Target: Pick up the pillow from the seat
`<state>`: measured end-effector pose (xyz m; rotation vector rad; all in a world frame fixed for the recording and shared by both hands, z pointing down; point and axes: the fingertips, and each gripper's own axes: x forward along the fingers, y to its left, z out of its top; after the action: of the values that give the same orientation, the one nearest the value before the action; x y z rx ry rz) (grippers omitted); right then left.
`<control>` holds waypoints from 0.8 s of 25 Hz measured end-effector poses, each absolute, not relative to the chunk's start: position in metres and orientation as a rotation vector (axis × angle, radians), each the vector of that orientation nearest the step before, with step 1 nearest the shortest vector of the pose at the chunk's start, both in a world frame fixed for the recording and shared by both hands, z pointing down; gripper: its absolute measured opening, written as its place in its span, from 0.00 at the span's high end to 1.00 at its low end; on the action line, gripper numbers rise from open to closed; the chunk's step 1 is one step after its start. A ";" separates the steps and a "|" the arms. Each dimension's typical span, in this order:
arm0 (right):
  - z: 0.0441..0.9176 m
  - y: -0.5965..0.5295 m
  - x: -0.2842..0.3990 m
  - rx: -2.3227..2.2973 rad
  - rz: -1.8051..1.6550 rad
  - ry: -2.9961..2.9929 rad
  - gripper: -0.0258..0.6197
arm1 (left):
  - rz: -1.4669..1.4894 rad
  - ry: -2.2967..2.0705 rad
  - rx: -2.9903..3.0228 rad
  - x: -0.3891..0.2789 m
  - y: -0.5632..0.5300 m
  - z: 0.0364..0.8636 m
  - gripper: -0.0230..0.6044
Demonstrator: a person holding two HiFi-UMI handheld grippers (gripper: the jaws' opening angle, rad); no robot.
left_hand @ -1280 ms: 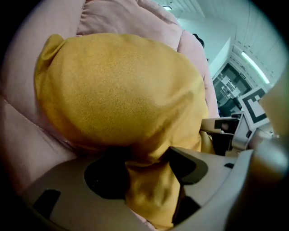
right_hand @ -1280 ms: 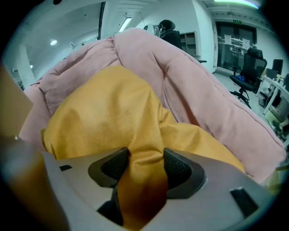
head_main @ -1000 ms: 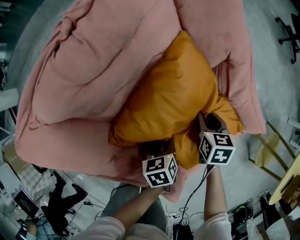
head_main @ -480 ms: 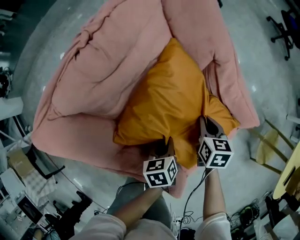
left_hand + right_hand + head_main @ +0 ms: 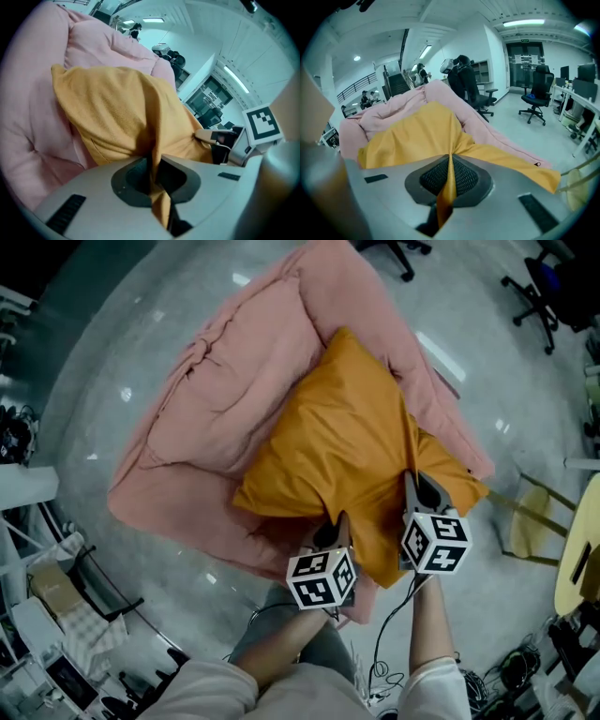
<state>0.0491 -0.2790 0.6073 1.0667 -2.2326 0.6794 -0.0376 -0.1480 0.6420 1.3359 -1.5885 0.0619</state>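
Left claw [image 5: 335,524] and right claw [image 5: 413,486] each clamp a fold at the near edge of the orange pillow [image 5: 342,427]. Two spaced grips should lift it evenly off the pink beanbag seat [image 5: 225,409].

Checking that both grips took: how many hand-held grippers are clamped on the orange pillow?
2. The left hand-held gripper pinches a fold at the near edge of the orange fabric pillow. The right hand-held gripper pinches the same edge further right, nearer the corner. Neither grip is hidden.

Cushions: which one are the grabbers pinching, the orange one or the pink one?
The orange pillow. The left gripper and right gripper each pinch a fold of its near edge; the big pink seat under it is ungripped.
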 end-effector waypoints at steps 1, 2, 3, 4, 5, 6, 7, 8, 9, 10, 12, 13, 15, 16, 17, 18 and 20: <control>0.599 -0.278 0.055 1.083 0.675 -2.236 0.91 | 0.065 -1.589 1.358 -0.035 -0.149 0.633 0.92; 0.591 -0.276 0.061 1.101 0.672 -2.239 0.91 | 0.070 -1.590 1.383 -0.031 -0.149 0.624 0.92; 0.583 -0.274 0.068 1.121 0.671 -2.242 0.91 | 0.077 -1.590 1.410 -0.028 -0.149 0.615 0.92; 0.575 -0.272 0.076 1.142 0.670 -2.243 0.91 | 0.085 -1.591 1.440 -0.024 -0.150 0.606 0.92; 0.567 -0.269 0.084 1.166 0.670 -2.244 0.91 | 0.094 -1.591 1.472 -0.019 -0.150 0.597 0.92; 0.560 -0.267 0.093 1.193 0.673 -2.244 0.91 | 0.105 -1.590 1.507 -0.014 -0.151 0.589 0.92; 0.553 -0.264 0.103 1.224 0.678 -2.243 0.91 | 0.118 -1.589 1.546 -0.009 -0.152 0.580 0.92; 0.546 -0.262 0.112 1.258 0.686 -2.242 0.91 | 0.131 -1.588 1.585 -0.003 -0.153 0.572 0.92; 0.540 -0.259 0.121 1.293 0.694 -2.239 0.91 | 0.143 -1.585 1.622 0.002 -0.154 0.565 0.92; 0.533 -0.256 0.131 1.328 0.702 -2.235 0.91 | 0.153 -1.577 1.654 0.008 -0.154 0.558 0.92; 0.521 -0.248 0.153 1.395 0.714 -2.218 0.91 | 0.170 -1.548 1.708 0.024 -0.154 0.545 0.92; 0.515 -0.243 0.165 1.428 0.719 -2.208 0.91 | 0.179 -1.529 1.734 0.033 -0.153 0.539 0.92; 0.503 -0.233 0.189 1.495 0.723 -2.183 0.91 | 0.198 -1.484 1.793 0.051 -0.152 0.527 0.92; 0.497 -0.228 0.202 1.533 0.724 -2.169 0.91 | 0.211 -1.459 1.826 0.061 -0.152 0.521 0.92; 0.491 -0.223 0.214 1.573 0.725 -2.155 0.91 | 0.224 -1.434 1.862 0.070 -0.151 0.515 0.92; 0.486 -0.217 0.227 1.613 0.727 -2.139 0.91 | 0.238 -1.408 1.896 0.080 -0.151 0.510 0.92; 0.477 -0.205 0.251 1.688 0.737 -2.109 0.91 | 0.261 -1.362 1.954 0.099 -0.149 0.502 0.92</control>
<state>0.2505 -0.2047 0.4774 1.6877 -2.1093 0.7373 0.0991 -0.1486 0.5016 1.9540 -1.3619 0.2609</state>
